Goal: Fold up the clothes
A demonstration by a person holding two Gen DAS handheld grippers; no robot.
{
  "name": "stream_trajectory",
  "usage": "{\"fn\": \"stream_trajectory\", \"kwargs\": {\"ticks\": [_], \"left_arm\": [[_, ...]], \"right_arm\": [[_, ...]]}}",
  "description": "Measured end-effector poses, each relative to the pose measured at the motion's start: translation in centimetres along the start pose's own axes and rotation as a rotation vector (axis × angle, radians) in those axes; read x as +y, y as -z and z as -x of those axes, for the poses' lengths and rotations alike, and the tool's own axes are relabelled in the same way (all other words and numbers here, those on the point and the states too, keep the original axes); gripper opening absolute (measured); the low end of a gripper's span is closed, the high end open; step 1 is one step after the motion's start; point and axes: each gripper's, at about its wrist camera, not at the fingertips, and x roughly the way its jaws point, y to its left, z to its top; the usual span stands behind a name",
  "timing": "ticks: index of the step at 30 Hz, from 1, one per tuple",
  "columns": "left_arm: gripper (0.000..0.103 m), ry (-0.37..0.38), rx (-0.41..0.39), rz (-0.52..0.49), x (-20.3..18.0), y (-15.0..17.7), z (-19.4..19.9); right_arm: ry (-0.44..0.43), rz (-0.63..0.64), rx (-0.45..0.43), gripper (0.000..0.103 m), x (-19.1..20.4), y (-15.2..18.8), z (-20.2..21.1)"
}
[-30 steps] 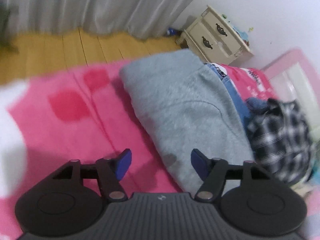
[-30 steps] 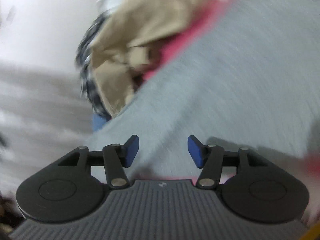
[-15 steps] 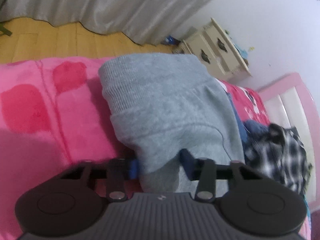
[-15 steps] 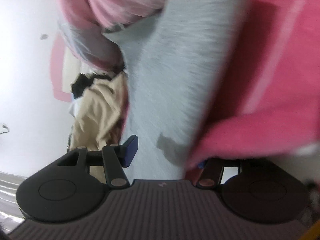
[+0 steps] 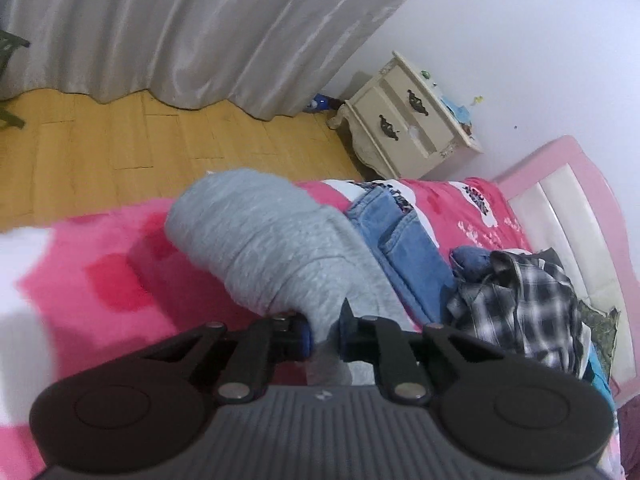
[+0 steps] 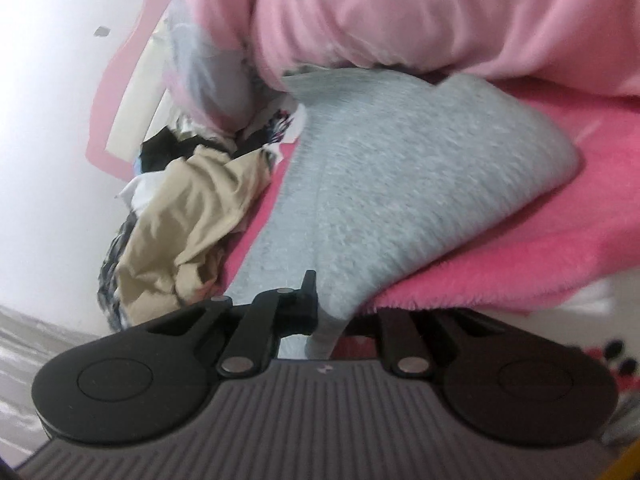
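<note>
Your bed (image 5: 120,248) under its pink blanket carries the grey sweater (image 5: 280,248), with jeans (image 5: 404,240) and a plaid shirt (image 5: 520,300) piled beside it (no containers in view). Your left hand-held gripper (image 5: 324,336) and right hand-held gripper (image 6: 332,312) have just closed, each clamped on a sweater edge.

no legible text, dark print on bedspread (image 5: 474,196) too blurred to read

grey fleece garment (image 5: 280,240), bunched, on the pink blanket (image 5: 100,280)
</note>
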Motion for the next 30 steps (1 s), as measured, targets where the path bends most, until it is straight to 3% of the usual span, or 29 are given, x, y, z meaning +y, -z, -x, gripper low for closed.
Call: {"fn": "stream_trajectory", "kwargs": {"ticks": [4, 7, 11, 13, 16, 21, 22, 25, 27, 28, 30], "left_arm": [[0.013, -0.036, 0.005, -0.032, 2.5, 0.3, 5.0], [0.013, -0.114, -0.003, -0.068, 5.3, 1.1, 8.0], [0.017, -0.243, 0.065, -0.162, 8.7, 2.9, 5.5], [0.02, -0.282, 0.113, -0.182, 9.9, 3.5, 3.6], [0.021, -0.231, 0.104, -0.172, 10.5, 3.2, 4.3], [0.025, -0.174, 0.145, -0.244, 10.7, 2.5, 6.3], [0.025, -0.17, 0.151, -0.273, 10.8, 2.6, 7.0], [0.03, -0.158, 0.169, -0.361, 11.0, 2.9, 8.9], [0.035, -0.186, 0.164, -0.449, 10.7, 3.0, 10.3], [0.041, -0.252, 0.117, -0.502, 10.3, 2.9, 11.1], [0.042, -0.319, 0.04, -0.556, 9.6, 2.5, 11.9]], "right_arm": [[-0.011, -0.015, 0.026, 0.007, -0.1, 0.7, 3.6], [0.005, 0.002, 0.044, 0.002, -0.8, 2.2, 7.7], [0.103, 0.058, 0.114, 0.003, -3.9, 5.4, 9.8], [0.186, 0.173, 0.13, 0.004, -4.0, 6.0, 9.2], [0.255, 0.322, 0.137, 0.007, -2.7, 5.9, 9.3], [0.373, 0.663, 0.084, 0.007, 3.2, 2.8, 11.7], [0.392, 0.681, 0.081, 0.007, 4.1, 2.1, 11.9], [0.427, 0.821, 0.119, 0.007, 8.2, 1.0, 11.1], [0.435, 0.98, 0.168, 0.007, 11.1, 2.0, 9.8], [0.425, 1.067, 0.208, 0.007, 12.6, 3.1, 8.8], [0.383, 1.219, 0.307, 0.012, 15.0, 5.3, 6.4]]}}
